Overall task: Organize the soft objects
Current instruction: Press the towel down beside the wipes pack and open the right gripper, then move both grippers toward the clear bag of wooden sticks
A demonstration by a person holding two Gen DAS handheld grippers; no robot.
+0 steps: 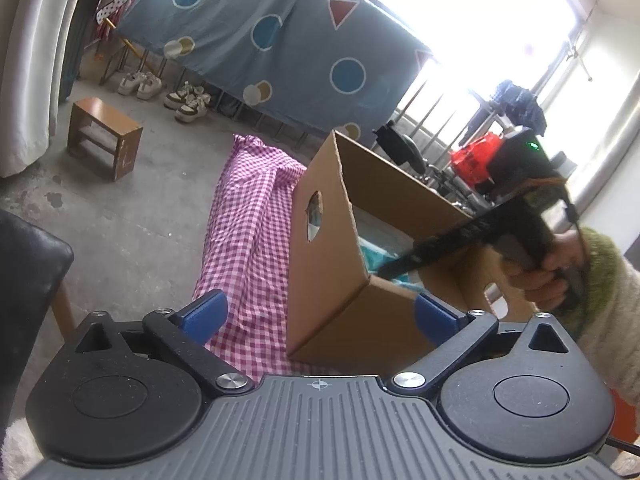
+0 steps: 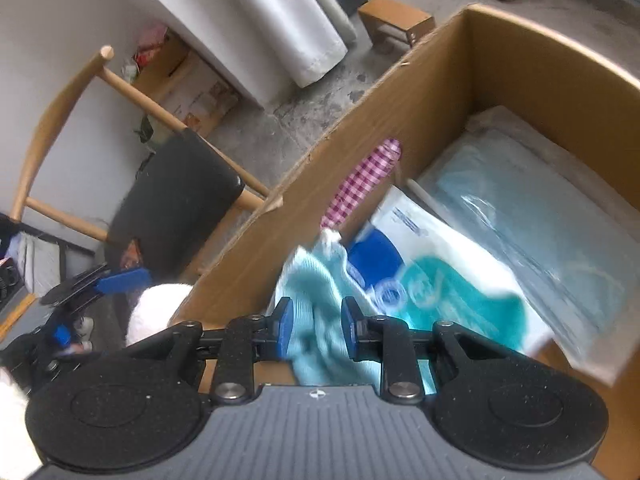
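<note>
A cardboard box (image 1: 332, 280) stands on a pink checked cloth (image 1: 248, 232). My left gripper (image 1: 322, 314) is open wide at the box's near corner, holding nothing. In the right wrist view it shows at the left (image 2: 92, 308), outside the box wall (image 2: 328, 148). My right gripper (image 2: 319, 328) points down into the box, jaws narrowly apart over a light blue knit cloth (image 2: 320, 280). That cloth spreads wider than the gap and I see no pinch. A hand in a green and cream sleeve (image 1: 600, 292) holds the right gripper (image 1: 384, 270) over the box.
Inside the box lie a white, blue and teal plastic pack (image 2: 432, 276) and a clear-wrapped pale blue bundle (image 2: 540, 216). A black-seated wooden chair (image 2: 176, 200) stands beside the box. A small wooden stool (image 1: 104, 136), shoes (image 1: 188, 100) and a hanging blue sheet (image 1: 280, 40) are farther off.
</note>
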